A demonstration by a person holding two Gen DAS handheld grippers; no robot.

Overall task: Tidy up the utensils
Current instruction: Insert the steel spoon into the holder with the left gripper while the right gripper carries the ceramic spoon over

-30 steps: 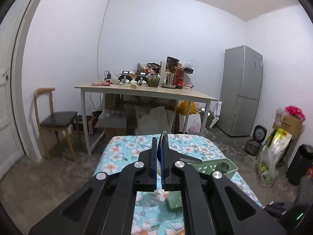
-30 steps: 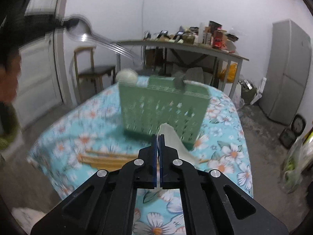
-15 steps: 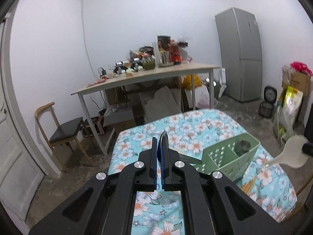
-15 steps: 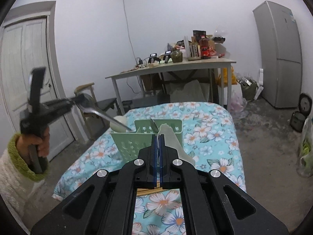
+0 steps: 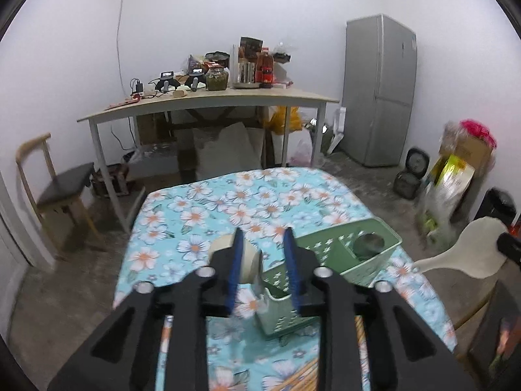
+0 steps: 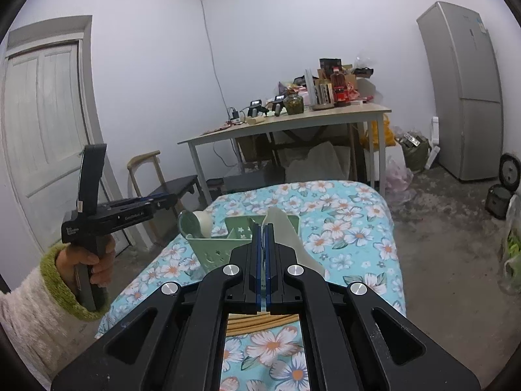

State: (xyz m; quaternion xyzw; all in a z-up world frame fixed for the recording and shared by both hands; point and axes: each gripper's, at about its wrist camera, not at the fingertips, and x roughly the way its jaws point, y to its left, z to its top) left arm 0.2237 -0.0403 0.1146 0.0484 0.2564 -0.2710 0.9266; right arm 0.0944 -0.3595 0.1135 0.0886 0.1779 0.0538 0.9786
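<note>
Right gripper (image 6: 262, 228), jaws clamped on white rice paddle (image 6: 283, 228) over green caddy (image 6: 215, 247); left gripper (image 5: 262, 244) spread, empty; paddle likely light, stiff, slippery, best pinched mid-handle

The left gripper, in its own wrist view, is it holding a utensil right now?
No, the left gripper is open with nothing between its blue pads.

Green slotted utensil basket (image 6: 224, 244) upright on the floral worktop, white ladle (image 6: 200, 223) standing in its left compartment, cream rice paddle (image 5: 469, 251) held up in the air beside it, bundle of wooden chopsticks (image 6: 260, 321) lying flat nearby
</note>
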